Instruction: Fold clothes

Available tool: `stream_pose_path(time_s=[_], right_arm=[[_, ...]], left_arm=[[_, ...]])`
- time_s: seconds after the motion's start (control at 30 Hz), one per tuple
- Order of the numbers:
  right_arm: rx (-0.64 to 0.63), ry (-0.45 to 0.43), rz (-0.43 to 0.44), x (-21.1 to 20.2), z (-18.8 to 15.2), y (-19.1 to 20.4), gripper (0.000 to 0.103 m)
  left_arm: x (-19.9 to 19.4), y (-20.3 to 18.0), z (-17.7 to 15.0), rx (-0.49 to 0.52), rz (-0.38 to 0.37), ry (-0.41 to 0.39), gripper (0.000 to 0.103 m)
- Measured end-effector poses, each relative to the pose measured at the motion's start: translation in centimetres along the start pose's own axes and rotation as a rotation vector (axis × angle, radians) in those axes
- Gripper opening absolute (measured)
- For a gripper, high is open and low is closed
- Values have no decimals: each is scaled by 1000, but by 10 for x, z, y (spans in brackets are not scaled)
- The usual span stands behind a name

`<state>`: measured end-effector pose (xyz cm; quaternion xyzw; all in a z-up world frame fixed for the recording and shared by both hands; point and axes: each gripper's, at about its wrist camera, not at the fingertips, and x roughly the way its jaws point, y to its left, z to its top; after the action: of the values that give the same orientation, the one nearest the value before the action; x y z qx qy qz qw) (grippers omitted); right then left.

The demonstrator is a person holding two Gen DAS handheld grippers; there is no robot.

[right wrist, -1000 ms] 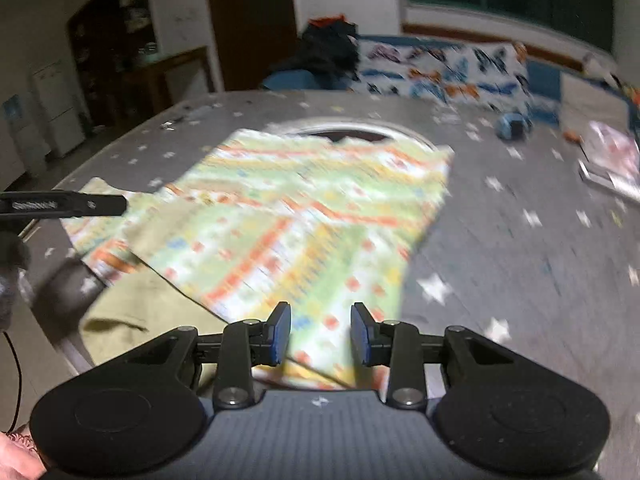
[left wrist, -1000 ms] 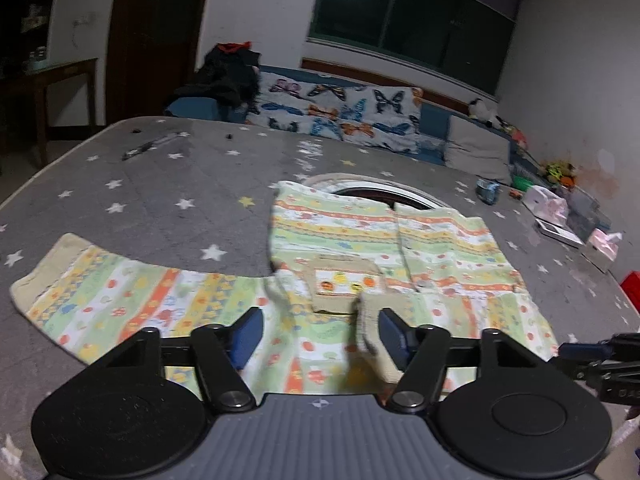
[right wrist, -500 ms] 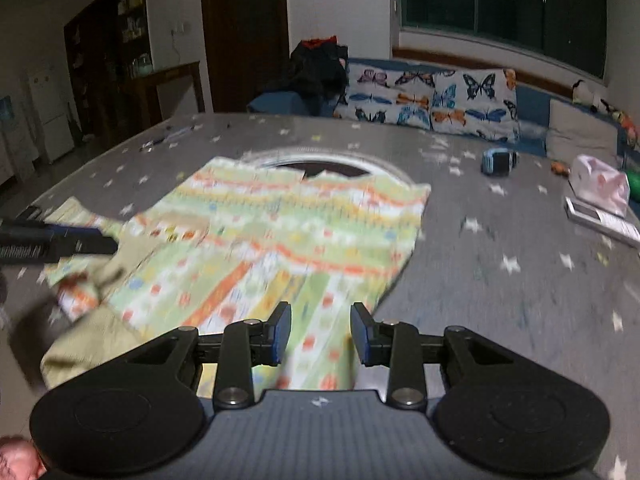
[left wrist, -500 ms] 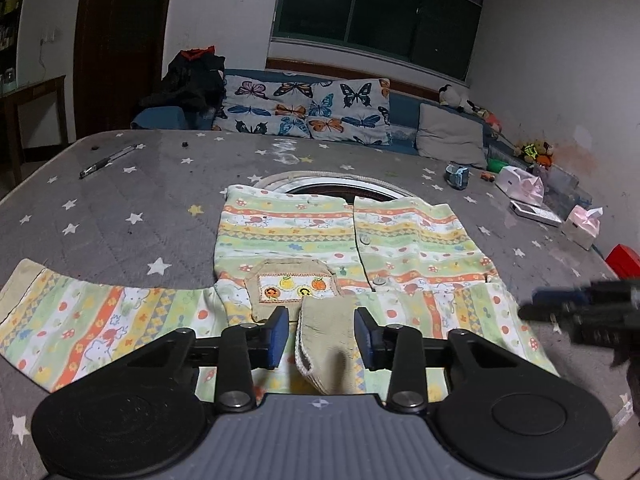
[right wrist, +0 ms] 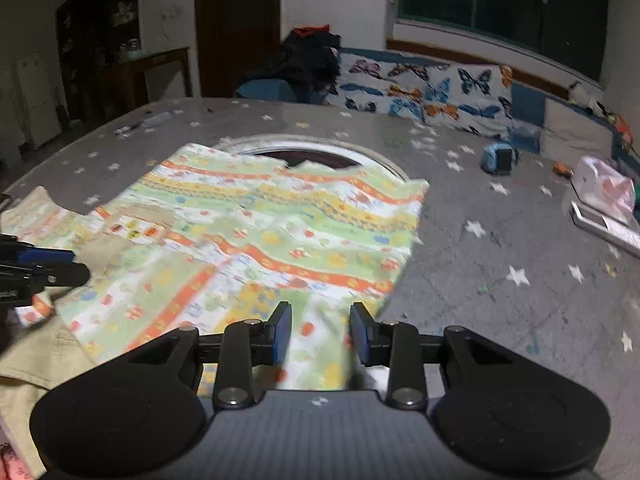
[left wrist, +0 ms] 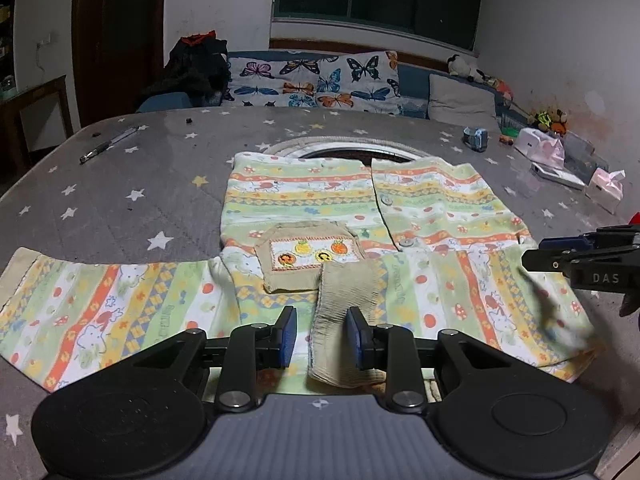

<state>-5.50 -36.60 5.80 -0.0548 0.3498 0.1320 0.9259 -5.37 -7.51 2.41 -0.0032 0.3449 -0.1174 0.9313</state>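
A green, yellow and orange patterned child's shirt (left wrist: pixel 372 200) lies flat on the grey star-print mat (left wrist: pixel 120 184). Its right sleeve is folded across the lower front, with the tan ribbed cuff (left wrist: pixel 346 320) near the middle. The left sleeve (left wrist: pixel 100 300) stretches out to the left. A tan chest pocket (left wrist: pixel 308 254) shows. My left gripper (left wrist: pixel 320 338) is open, the cuff lying between its fingers. My right gripper (right wrist: pixel 320 332) is open and empty above the shirt's near right part (right wrist: pixel 280 240); it also shows at the right edge of the left wrist view (left wrist: pixel 580 258).
A pen (left wrist: pixel 108 144) lies at the mat's far left. A small blue object (left wrist: pixel 476 138), tissue packs (left wrist: pixel 540 146) and a flat box (right wrist: pixel 604 224) sit at the right. A butterfly-print sofa (left wrist: pixel 320 84) with dark clothes (left wrist: pixel 192 64) stands behind.
The left gripper narrowed, drew back from the shirt and levelled, with the cuff lying flat between its fingers. The right gripper moved right, off the shirt's folded sleeve.
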Motion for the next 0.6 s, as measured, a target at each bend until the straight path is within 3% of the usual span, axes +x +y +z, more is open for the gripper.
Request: stream_pose_path(time_s=[0.37, 0.6], right_arm=[[-85, -32, 192, 8, 25, 68, 32], [-153, -17, 246, 31, 31, 107, 32]], left_arm=[[-22, 23, -1, -62, 37, -21, 31], [-37, 55, -6, -134, 107, -35, 35]])
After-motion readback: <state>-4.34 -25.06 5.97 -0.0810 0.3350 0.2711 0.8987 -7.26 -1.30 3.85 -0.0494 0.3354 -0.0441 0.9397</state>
